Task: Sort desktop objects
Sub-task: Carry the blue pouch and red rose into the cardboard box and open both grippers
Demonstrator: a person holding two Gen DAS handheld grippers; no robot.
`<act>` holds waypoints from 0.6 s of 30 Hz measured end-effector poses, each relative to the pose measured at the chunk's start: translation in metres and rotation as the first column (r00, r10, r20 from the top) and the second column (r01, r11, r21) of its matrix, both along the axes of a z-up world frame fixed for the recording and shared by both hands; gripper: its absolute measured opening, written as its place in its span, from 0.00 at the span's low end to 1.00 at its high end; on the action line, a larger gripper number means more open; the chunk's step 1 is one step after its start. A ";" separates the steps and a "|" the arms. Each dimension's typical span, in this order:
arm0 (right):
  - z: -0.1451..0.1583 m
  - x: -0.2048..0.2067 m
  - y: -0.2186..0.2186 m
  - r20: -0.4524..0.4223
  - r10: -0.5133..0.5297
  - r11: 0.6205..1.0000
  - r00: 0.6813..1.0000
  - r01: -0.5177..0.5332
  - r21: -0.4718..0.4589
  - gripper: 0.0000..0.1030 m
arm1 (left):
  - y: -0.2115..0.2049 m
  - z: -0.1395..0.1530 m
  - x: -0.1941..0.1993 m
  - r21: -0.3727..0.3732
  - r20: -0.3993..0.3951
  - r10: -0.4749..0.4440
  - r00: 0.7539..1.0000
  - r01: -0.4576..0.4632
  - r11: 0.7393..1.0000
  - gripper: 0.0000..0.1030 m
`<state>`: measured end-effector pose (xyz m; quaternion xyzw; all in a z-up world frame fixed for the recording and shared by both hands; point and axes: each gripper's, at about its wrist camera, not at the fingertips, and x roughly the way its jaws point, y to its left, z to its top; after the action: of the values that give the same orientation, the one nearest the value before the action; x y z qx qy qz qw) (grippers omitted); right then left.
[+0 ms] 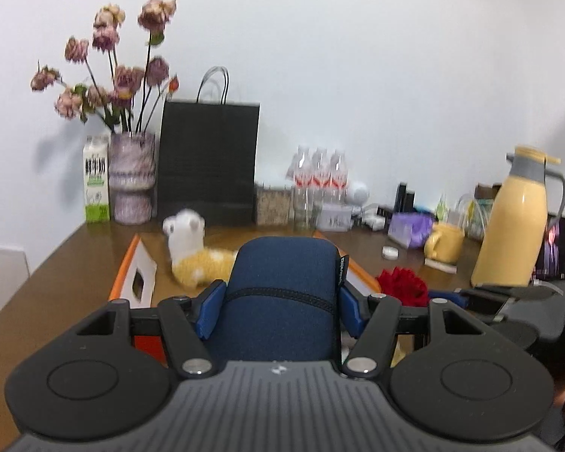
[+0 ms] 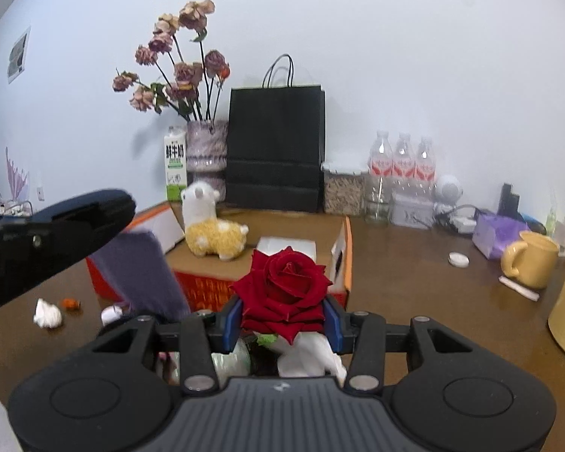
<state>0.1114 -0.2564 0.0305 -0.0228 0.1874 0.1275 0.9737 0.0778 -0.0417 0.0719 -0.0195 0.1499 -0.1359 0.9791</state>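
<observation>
Blue fabric pouch [image 1: 282,293] clamped upright between the left claw [image 1: 278,309] pads, raised above the table [image 1: 56,282]. Red rose [image 2: 282,286] gripped in the right claw [image 2: 282,318], lifted in front of the orange box [image 2: 342,263]. Only from the right wrist: white crumpled scraps [image 2: 48,313] on the brown table. Only from the left: yellow thermos [image 1: 516,226]. Behind, plush alpaca [image 2: 211,226], black bag [image 2: 275,147], dried flowers [image 2: 177,67], against a white wall [image 2: 414,56].
</observation>
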 end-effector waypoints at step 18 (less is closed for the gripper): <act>0.027 0.101 0.061 0.014 0.051 0.999 0.999 -0.051 0.014 0.42 | 0.038 0.002 0.125 -0.086 -0.106 0.152 0.983 -0.161 0.983 0.61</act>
<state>0.2120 -0.1954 0.0579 -0.0216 0.1794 0.1533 0.9715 0.2030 -0.0032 0.0739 -0.0840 0.1895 -0.0643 0.9762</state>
